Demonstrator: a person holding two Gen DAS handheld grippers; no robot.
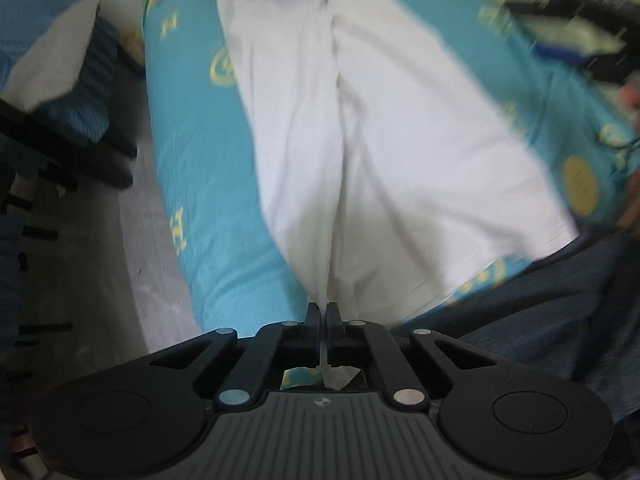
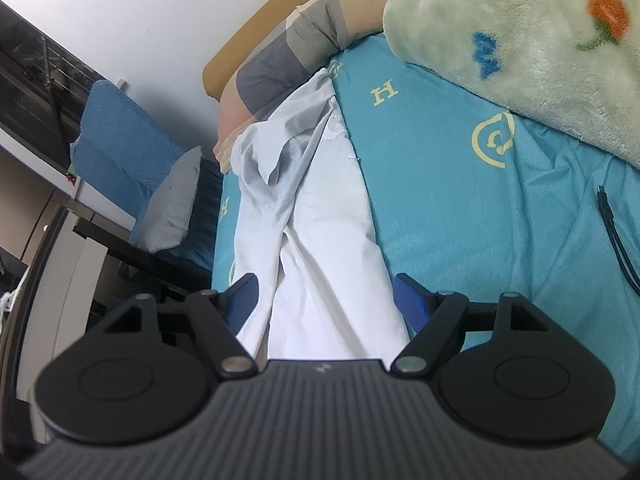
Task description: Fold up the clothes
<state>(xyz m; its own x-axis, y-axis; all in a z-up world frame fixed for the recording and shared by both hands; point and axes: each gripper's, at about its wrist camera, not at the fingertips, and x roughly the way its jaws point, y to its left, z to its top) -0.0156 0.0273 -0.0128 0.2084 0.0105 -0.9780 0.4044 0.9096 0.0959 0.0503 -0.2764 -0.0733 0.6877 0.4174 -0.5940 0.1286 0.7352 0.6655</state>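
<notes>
A white garment (image 1: 360, 128) lies stretched along a turquoise bed sheet (image 1: 200, 152) with yellow prints. My left gripper (image 1: 324, 308) is shut on the garment's near edge, and a pinched fold of cloth runs up from between its jaws. In the right wrist view the same white garment (image 2: 320, 240) lies lengthwise on the sheet (image 2: 460, 200). My right gripper (image 2: 325, 286) is open, with its blue-padded fingers (image 2: 412, 300) on either side of the garment's near end, not closed on it.
A pale green fleece blanket (image 2: 520, 40) with flower prints covers the bed's far right. A black cable (image 2: 616, 236) lies on the sheet. A striped pillow (image 2: 288, 52) sits at the head. A blue chair with a grey cushion (image 2: 172, 204) stands left of the bed. Grey floor (image 1: 132, 260) runs along the bed.
</notes>
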